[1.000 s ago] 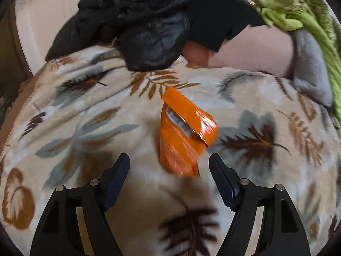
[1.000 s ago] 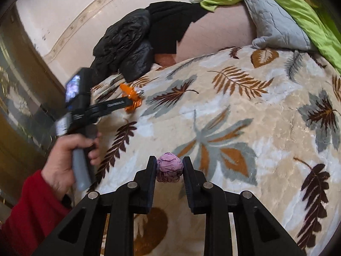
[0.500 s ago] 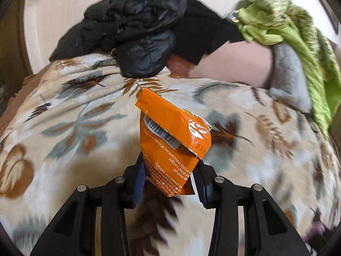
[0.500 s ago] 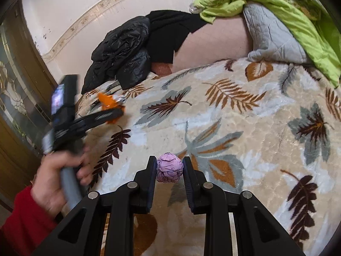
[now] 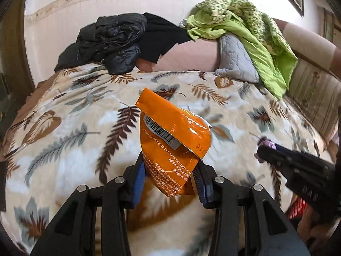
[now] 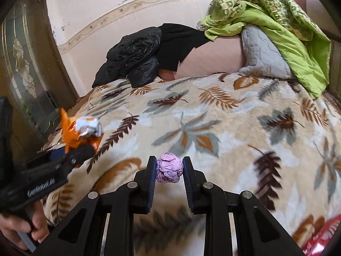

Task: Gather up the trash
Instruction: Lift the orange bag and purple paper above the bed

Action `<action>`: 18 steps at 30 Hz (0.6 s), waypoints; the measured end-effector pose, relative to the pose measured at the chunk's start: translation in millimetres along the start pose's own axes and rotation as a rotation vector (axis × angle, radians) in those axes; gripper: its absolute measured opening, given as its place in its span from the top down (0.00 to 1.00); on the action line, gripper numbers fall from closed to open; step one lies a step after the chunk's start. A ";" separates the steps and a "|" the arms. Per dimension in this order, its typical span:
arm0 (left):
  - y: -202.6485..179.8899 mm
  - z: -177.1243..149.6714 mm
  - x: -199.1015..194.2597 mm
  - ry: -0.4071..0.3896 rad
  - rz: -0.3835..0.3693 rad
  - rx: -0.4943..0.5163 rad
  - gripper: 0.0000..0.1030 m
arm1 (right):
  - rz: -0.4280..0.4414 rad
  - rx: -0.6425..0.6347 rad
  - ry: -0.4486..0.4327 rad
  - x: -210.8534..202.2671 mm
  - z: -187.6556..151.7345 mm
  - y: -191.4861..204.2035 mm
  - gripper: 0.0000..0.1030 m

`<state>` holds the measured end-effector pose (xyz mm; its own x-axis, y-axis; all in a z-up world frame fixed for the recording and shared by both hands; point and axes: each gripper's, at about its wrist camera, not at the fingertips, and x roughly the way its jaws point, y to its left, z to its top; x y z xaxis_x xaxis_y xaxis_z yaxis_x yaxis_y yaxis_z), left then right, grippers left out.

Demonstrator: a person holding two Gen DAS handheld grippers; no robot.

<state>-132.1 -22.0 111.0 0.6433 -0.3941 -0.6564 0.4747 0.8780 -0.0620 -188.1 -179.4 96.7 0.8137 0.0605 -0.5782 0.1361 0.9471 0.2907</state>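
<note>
A bed fills both views, covered by a leaf-print blanket (image 5: 70, 132) with a black jacket (image 5: 110, 42), a grey pillow (image 5: 234, 61) and a green cloth (image 5: 255, 36) heaped at its far end.

The orange wrapper (image 5: 172, 140) is off the blanket and in the left hand-held gripper (image 5: 170, 181), whose jaws have just closed and now pinch its lower end between the blue pads. The wrapper's long axis runs up and away from the jaws, its folded top with the barcode pointing toward the far end of the bed and leaning slightly left. Holding it by one end probably keeps the loose, crinkled part clear of the fingers, ready for dropping.

The purple paper ball (image 6: 169, 168) sits squeezed between the nearly closed pads of the right hand-held gripper (image 6: 169, 170), above the blanket. Being round, it points nowhere in particular. Both pieces of trash look collected and ready to carry off; where they go I cannot tell.
</note>
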 end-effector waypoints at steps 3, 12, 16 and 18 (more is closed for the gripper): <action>-13.6 -15.9 -9.5 -0.027 0.031 0.013 0.61 | 0.004 0.030 0.008 -10.7 -10.2 -7.0 0.74; -15.9 -32.5 7.8 -0.014 0.111 0.036 0.61 | -0.011 0.038 -0.001 -7.7 -9.4 -8.4 0.74; -10.4 -36.5 15.3 -0.018 0.130 0.043 0.61 | -0.026 0.005 0.013 1.0 -8.8 -0.1 0.74; -7.9 -36.5 20.4 -0.007 0.121 0.032 0.61 | -0.036 -0.013 0.022 6.0 -8.6 4.1 0.74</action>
<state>-144.7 -27.1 70.7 0.7010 -0.2881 -0.6524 0.4125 0.9100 0.0414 -187.5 -172.4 87.8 0.7957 0.0335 -0.6047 0.1573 0.9528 0.2597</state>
